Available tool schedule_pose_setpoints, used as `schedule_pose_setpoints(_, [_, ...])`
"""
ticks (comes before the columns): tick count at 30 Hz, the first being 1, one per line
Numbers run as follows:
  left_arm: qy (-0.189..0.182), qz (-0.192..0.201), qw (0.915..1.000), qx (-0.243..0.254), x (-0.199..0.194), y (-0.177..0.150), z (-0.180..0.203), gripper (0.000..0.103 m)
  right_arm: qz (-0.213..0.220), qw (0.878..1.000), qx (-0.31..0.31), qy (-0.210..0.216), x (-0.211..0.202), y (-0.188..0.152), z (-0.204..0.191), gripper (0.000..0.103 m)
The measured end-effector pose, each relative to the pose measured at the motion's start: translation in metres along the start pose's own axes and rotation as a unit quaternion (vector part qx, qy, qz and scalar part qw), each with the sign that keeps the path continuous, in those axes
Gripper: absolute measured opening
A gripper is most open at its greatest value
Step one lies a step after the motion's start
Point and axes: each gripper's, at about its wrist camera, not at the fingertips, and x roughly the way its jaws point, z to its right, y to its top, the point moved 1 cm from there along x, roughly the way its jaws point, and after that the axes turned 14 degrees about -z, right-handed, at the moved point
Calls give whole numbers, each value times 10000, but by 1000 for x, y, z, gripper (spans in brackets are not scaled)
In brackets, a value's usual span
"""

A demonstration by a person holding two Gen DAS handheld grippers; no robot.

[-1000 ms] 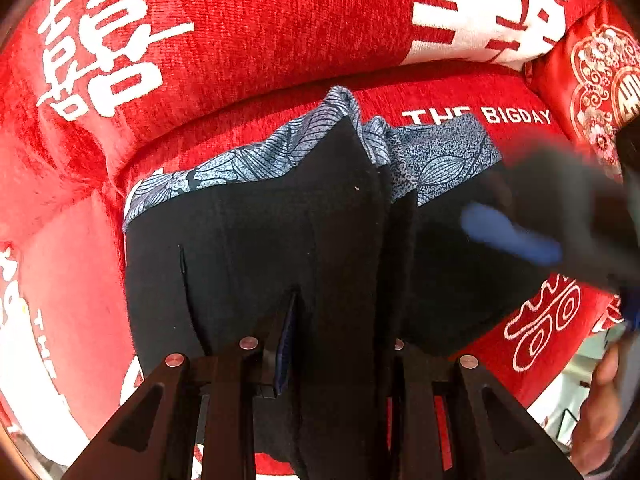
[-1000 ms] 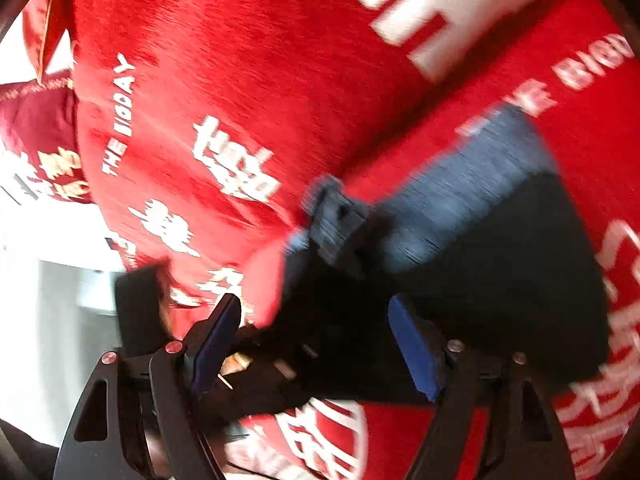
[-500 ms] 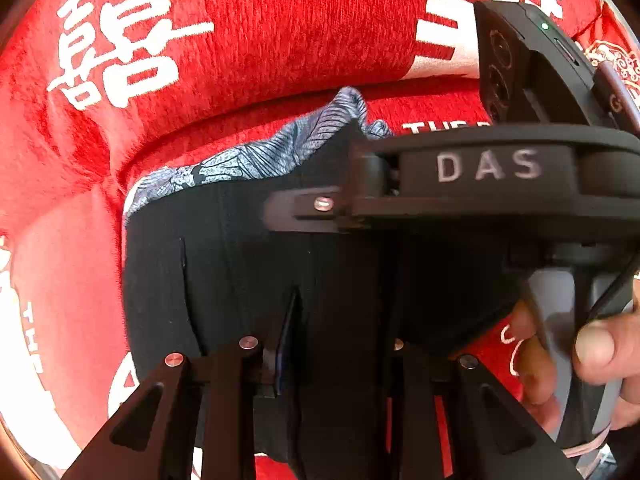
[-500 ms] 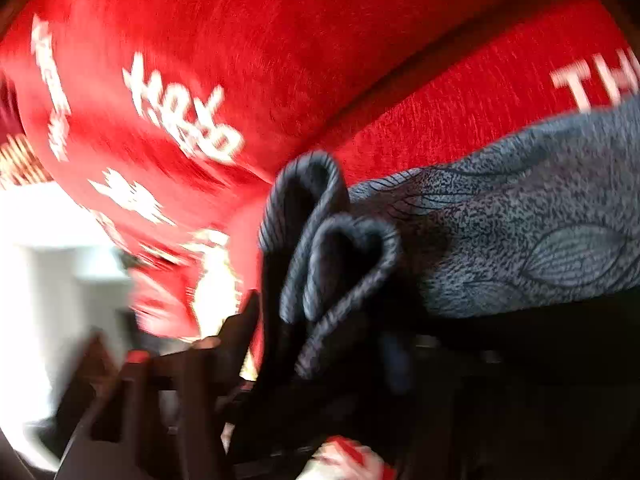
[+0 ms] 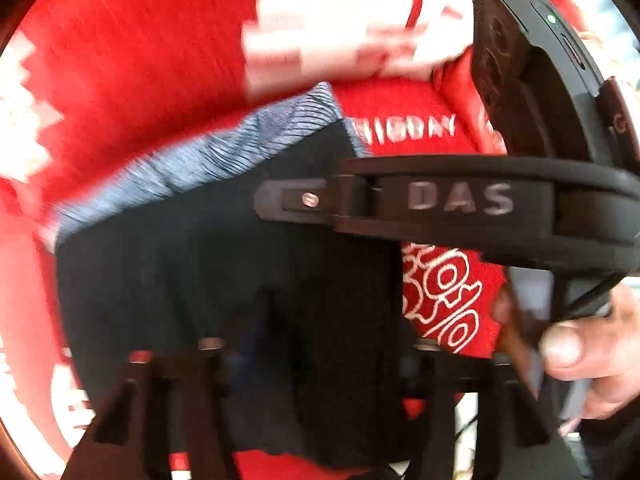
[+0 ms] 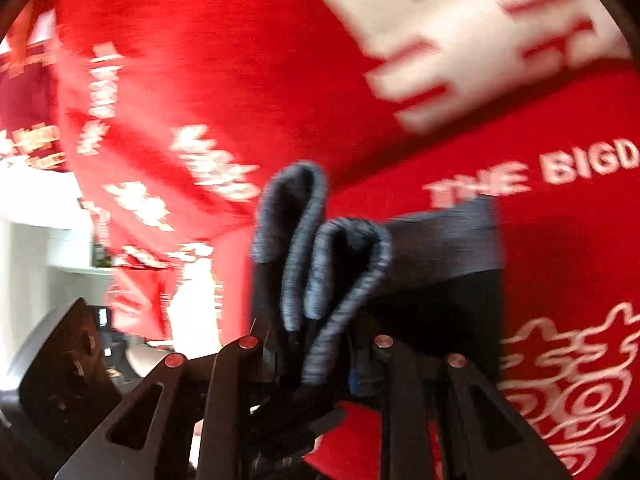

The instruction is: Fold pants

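Two claws, left claw and right claw, each clamp one pants (black, grey-banded).

Bright daylight, heavy motion blur throughout, fisheye bending and dark corners.

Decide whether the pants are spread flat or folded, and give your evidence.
Folded. The pants show doubled patterned hem loops pinched in the right tool, layers stacked.
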Motion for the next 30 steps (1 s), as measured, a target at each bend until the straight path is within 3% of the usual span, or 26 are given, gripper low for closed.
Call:
schedule_pose_setpoints(2, [-51, -218, 9995, -224, 15, 4, -6, 62, -302, 9991, 133, -251, 26, 11, 32, 24])
schedule_pose_setpoints(3, [-59, -121, 9997, -196, 12, 1, -6, 64, -372, 9989, 129, -269, 35, 12, 42, 24])
schedule_pose_setpoints(6, [-473, -42, 9988, -96, -3, -16, -8, 78, -132, 9999, 46, 63, 39, 7, 47, 24])
schedule_pose_setpoints(9, [-420, -23, 9991, 49, -22, -42, -13, 78, -19, 9997, 126, 185, 39, 1, 55, 24])
schedule_pose_setpoints(13, [-508, 321, 9966, -557, -57, -52, -59, 78, 246, 9993, -247, -158, 23, 6, 36, 24])
schedule_pose_setpoints(15, [-257, 453, 9952, -825, -61, -45, -84, 83, 345, 9978, -209, -535, 27, 16, 36, 25])
schedule_pose_setpoints(16, [136, 379, 9944, -973, -54, -37, -103, 88, 314, 9965, -166, -759, 34, 20, 42, 27])
schedule_pose_setpoints(18, [1008, -27, 9897, -1012, -30, -30, -122, 89, 292, 9960, -176, -821, 44, 23, 45, 28])
schedule_pose_setpoints(21, [1438, -233, 9852, -900, -7, -33, -130, 90, 374, 9959, -85, -818, 36, 21, 39, 42])
schedule_pose_setpoints(24, [1483, -81, 9850, -880, -3, -37, -128, 94, 963, 9757, -116, -1964, 6, 4, 17, 64])
schedule_pose_setpoints(26, [1420, -44, 9856, -917, -2, -38, -131, 98, 1217, 9571, -525, -2577, -1, -7, -10, 71])
schedule_pose_setpoints(30, [1356, 29, 9866, -913, 4, -35, -130, 99, 1192, 9351, -1598, -2931, 29, -18, -67, 77])
